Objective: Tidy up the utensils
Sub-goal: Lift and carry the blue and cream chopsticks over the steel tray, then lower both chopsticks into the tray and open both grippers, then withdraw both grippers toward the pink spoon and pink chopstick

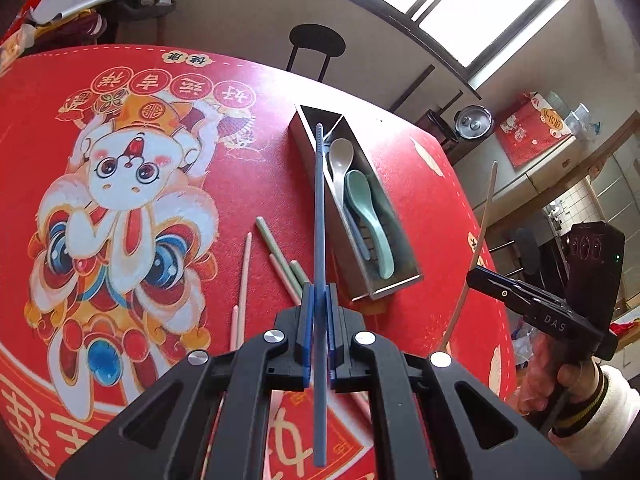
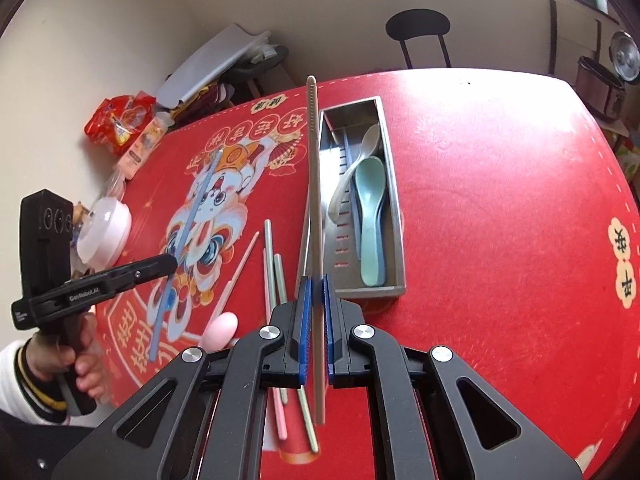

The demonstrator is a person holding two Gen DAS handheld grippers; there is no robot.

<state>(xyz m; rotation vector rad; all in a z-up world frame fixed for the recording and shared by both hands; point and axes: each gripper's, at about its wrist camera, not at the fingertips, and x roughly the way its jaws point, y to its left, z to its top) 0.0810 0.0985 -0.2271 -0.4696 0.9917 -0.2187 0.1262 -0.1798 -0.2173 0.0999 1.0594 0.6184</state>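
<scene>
My left gripper is shut on a blue chopstick whose tip reaches over the left part of the steel utensil box. My right gripper is shut on a beige chopstick, held above the table just left of the steel utensil box. The box holds a beige spoon and a green spoon in its right compartment. Green and pink chopsticks and a pink spoon lie loose on the red table mat left of the box.
A black chair stands behind the table. A snack bag, a bottle and a pink-lidded container sit at the table's left edge. A cooker pot stands at the far right.
</scene>
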